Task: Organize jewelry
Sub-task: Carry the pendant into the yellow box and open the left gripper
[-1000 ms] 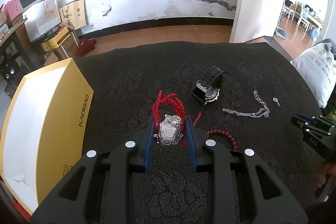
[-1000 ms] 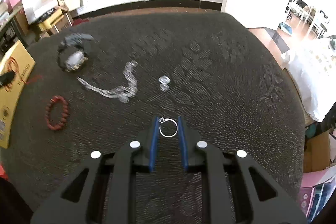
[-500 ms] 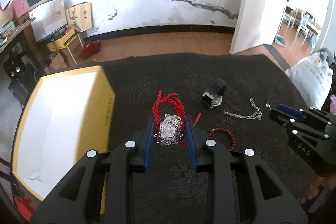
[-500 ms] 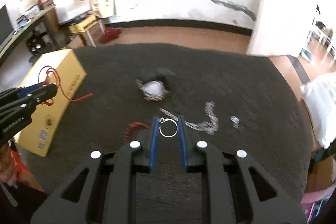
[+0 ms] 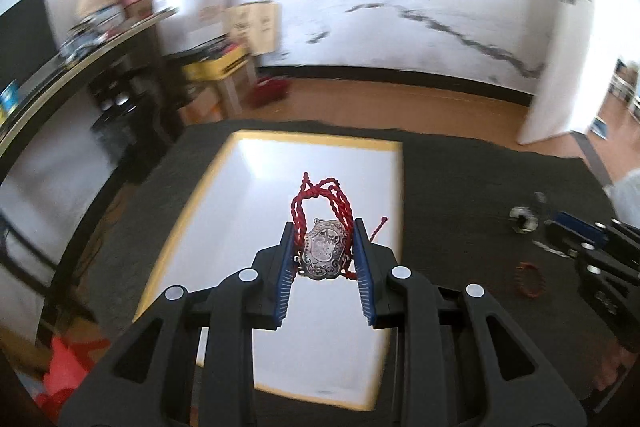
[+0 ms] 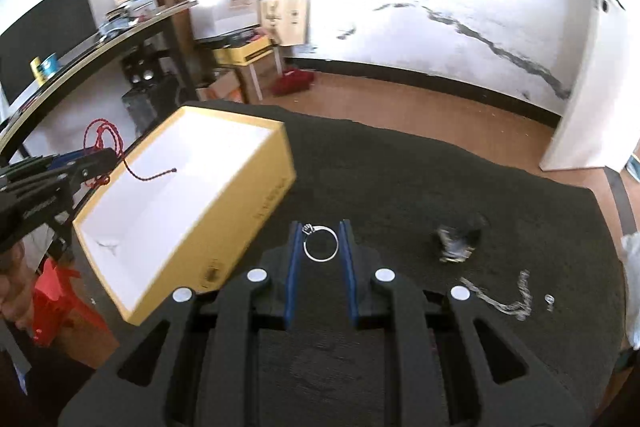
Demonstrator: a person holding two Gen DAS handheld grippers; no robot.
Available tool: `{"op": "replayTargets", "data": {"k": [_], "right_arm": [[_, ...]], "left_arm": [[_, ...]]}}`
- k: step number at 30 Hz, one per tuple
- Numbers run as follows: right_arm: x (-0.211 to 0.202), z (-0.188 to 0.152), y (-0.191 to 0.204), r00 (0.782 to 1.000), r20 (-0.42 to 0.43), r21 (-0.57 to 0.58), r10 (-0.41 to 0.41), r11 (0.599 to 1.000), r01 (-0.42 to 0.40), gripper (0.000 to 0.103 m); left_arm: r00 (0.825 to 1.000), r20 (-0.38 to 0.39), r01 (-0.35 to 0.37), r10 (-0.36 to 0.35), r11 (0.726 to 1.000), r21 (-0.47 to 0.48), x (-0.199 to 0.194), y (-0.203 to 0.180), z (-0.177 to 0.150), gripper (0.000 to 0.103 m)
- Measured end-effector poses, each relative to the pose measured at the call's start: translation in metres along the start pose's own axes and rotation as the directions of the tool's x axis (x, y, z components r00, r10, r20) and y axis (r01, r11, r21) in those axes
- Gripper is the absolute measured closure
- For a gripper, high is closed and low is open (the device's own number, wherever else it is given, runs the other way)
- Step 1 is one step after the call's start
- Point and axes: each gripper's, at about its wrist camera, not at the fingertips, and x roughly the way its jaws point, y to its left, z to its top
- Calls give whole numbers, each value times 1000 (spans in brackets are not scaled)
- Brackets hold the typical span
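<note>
My left gripper (image 5: 324, 231) is shut on a silver pendant (image 5: 323, 251) with a red cord (image 5: 320, 199), held above the white inside of an open yellow box (image 5: 394, 146). My right gripper (image 6: 321, 231) is shut on a silver ring (image 6: 320, 243), above the dark cloth just right of the yellow box (image 6: 240, 195). In the right wrist view the left gripper (image 6: 100, 159) hangs over the box's left edge with the red cord (image 6: 106, 137) dangling. The right gripper (image 5: 568, 227) shows at the right edge of the left wrist view.
On the dark tablecloth (image 6: 400, 179) lie a black watch (image 6: 458, 241), a silver chain (image 6: 508, 297), a small clear earring (image 6: 549, 299) and a red bead bracelet (image 5: 530, 279). A dark shelf with boxes (image 6: 120, 27) stands at the left. Something red (image 6: 56, 299) lies below the table.
Both grippers have moved left and up with their jewelry. The left one went from over the cloth to above the open box. The right one left the chain area and came beside the box.
</note>
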Motion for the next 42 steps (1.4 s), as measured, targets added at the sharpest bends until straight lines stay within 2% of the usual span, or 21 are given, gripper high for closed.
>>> {"op": "replayTargets", "data": {"k": [4,7,12,14,18,21,23,27,39,40,42], "right_arm": [[9,1,27,1000,-12,-32,24,999,-25,84],[17,0,39,999,-24,-46,38,998,-39,84],[29,-1,55,998,-41,-68,52,996,-54,84],[32,-2,59,997,-45,-72,56,996,-59,84],[38,-3,64,997,-55,-77,58,995,-62,84],[42,-3,65,997,-57,-76,56,995,-60,84],[44,-3,66,997,-58,-75,54,995,-58,84],[45,-3,70,997,-57,-77,54,995,-59,84],[51,-3,78,997,-61,-86,51,995,-56,84],[50,-3,77,997,-60,-86,51,995,-57,84],[50,-3,77,997,-61,-85,53,995,-58,84]], "left_arm": [[997,-55,-59,57,997,-53,26,37,-11,75],[994,-92,-76,67,993,-90,46,54,-20,75],[986,-148,-92,72,987,-133,81,59,-44,75],[983,-177,-65,40,988,-142,89,55,-47,75],[981,-183,-83,59,989,-123,101,52,-49,75],[979,-203,-66,36,988,-140,106,55,-51,75],[978,-202,-79,53,989,-122,107,55,-52,75],[977,-207,-78,48,987,-139,110,60,-53,75],[974,-221,-72,45,991,-112,115,59,-57,74],[974,-222,-74,48,991,-109,115,60,-57,72],[975,-217,-74,49,991,-109,114,61,-57,46]]}}
